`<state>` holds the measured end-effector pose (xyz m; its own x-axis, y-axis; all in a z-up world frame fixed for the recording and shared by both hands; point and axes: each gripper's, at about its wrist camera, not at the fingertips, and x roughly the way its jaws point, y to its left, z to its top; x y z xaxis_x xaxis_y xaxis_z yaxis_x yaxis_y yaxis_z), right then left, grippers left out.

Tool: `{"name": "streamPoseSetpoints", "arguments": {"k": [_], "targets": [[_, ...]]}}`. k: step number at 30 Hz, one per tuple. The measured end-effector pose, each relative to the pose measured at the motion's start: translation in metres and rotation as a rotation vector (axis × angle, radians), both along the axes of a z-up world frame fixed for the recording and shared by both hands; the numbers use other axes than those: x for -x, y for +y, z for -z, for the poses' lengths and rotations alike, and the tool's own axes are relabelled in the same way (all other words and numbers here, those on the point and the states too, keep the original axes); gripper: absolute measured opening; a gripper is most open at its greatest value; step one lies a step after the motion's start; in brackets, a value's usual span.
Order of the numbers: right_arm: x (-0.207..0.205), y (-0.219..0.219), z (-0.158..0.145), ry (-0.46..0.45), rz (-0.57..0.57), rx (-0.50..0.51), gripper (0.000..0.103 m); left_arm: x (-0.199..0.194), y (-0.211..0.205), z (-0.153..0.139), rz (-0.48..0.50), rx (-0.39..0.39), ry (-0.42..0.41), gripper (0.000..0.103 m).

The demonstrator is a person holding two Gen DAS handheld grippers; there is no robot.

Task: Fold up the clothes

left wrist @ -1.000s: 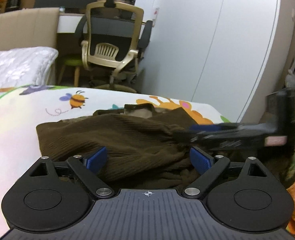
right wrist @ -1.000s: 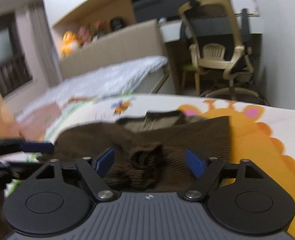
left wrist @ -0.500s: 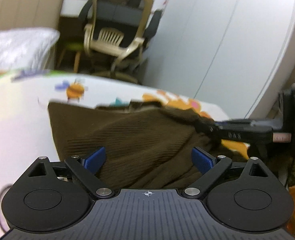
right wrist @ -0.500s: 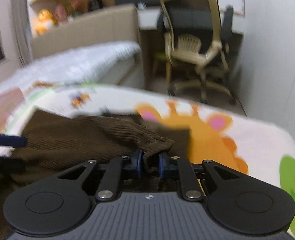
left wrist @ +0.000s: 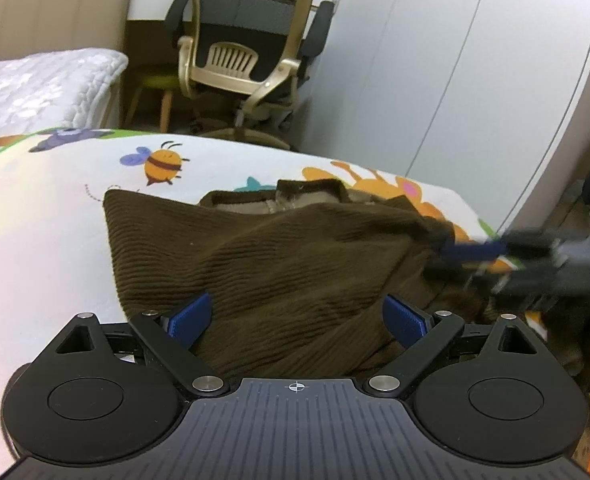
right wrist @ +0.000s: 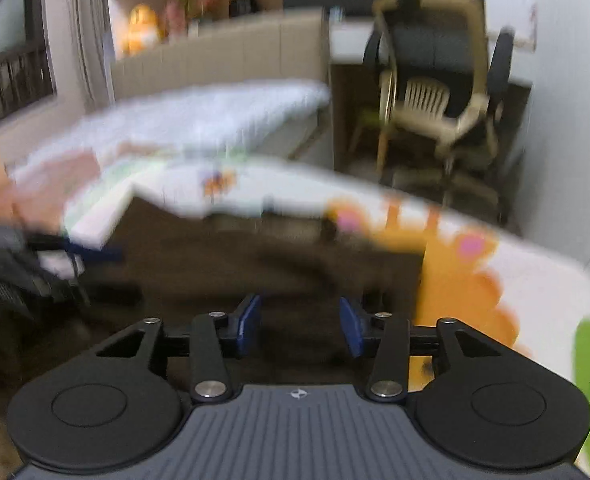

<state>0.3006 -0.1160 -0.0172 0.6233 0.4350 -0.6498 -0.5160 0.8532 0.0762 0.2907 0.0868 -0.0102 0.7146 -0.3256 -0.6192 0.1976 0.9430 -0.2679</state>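
Observation:
A brown ribbed garment (left wrist: 279,256) lies bunched on the cartoon-print mat (left wrist: 47,220), its tan-lined collar at the far edge. My left gripper (left wrist: 297,318) is open, its blue pads just over the near part of the garment. My right gripper (right wrist: 299,326) is partly open over the garment (right wrist: 279,272), nothing between its pads; this view is motion-blurred. The right gripper also shows blurred at the garment's right edge in the left wrist view (left wrist: 471,250).
A beige and black office chair (left wrist: 247,60) stands beyond the mat. A white quilted bed (left wrist: 35,88) lies at the far left. White wardrobe doors (left wrist: 475,60) stand at the right. An orange giraffe print (right wrist: 455,280) marks the mat's right side.
My right gripper was open, shut on a fold of the garment and lifted it, and now has opened and let it go. The garment has dropped back flatter. My left gripper stayed open.

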Motion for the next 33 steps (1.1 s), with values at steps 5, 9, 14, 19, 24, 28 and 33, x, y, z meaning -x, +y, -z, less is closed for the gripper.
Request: {"name": "streamPoseSetpoints", "arguments": {"k": [5,9,14,19,24,28,33], "targets": [[0.002,-0.006,-0.008,-0.011,-0.014,-0.009,0.046,0.002,0.028,-0.014,-0.042,0.084,0.032,0.096],[-0.029,-0.032,-0.033,0.027,0.086,-0.119,0.051,-0.018,0.074,-0.013,-0.148,0.244,0.129,0.096],[-0.087,-0.055,-0.017,0.156,0.237,-0.168,0.051,-0.054,0.100,0.011,-0.213,0.318,0.230,0.092],[-0.118,-0.052,0.013,0.273,0.226,-0.298,0.051,-0.075,0.095,0.025,-0.199,0.370,0.222,0.090],[-0.122,-0.020,0.014,0.223,0.194,-0.215,0.018,-0.079,0.074,0.024,-0.225,0.211,0.166,0.031],[-0.092,-0.027,-0.009,0.161,0.155,-0.211,0.014,-0.055,0.074,0.008,-0.179,0.217,0.119,0.012],[-0.012,-0.057,-0.066,0.038,0.065,-0.235,0.013,0.021,0.068,-0.045,-0.041,0.212,-0.030,0.012]]}}
